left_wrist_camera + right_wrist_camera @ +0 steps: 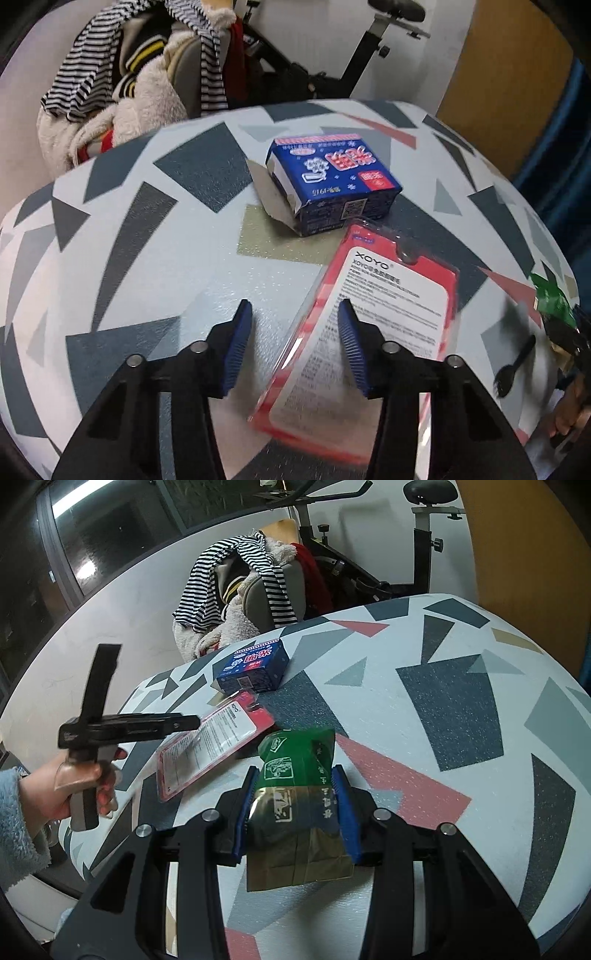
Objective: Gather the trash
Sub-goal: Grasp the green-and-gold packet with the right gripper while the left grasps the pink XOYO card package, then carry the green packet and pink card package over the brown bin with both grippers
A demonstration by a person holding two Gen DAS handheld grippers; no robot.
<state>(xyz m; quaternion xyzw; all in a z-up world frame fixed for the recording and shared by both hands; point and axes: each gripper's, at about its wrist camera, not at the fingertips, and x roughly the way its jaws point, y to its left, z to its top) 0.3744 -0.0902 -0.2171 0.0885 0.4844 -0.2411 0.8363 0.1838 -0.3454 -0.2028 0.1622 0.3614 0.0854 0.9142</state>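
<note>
Your left hand-held gripper [295,314] hung over the red blister pack [373,317] on the counter [147,236].

Its jaws stood apart, pinching nothing, with one pad above the pack's near-left edge. The pack's long axis ran away from you toward the blue box [332,188], just beyond its far end. Your right hand-held gripper [297,786], right of the pack, was clamped on the green wrapper [299,760]; your left was nearer.

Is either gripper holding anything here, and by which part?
The right gripper clamps the green packet across its middle, pads on both side edges. The left gripper holds nothing; its jaws straddle the red blister pack's edge without pressing it.
</note>
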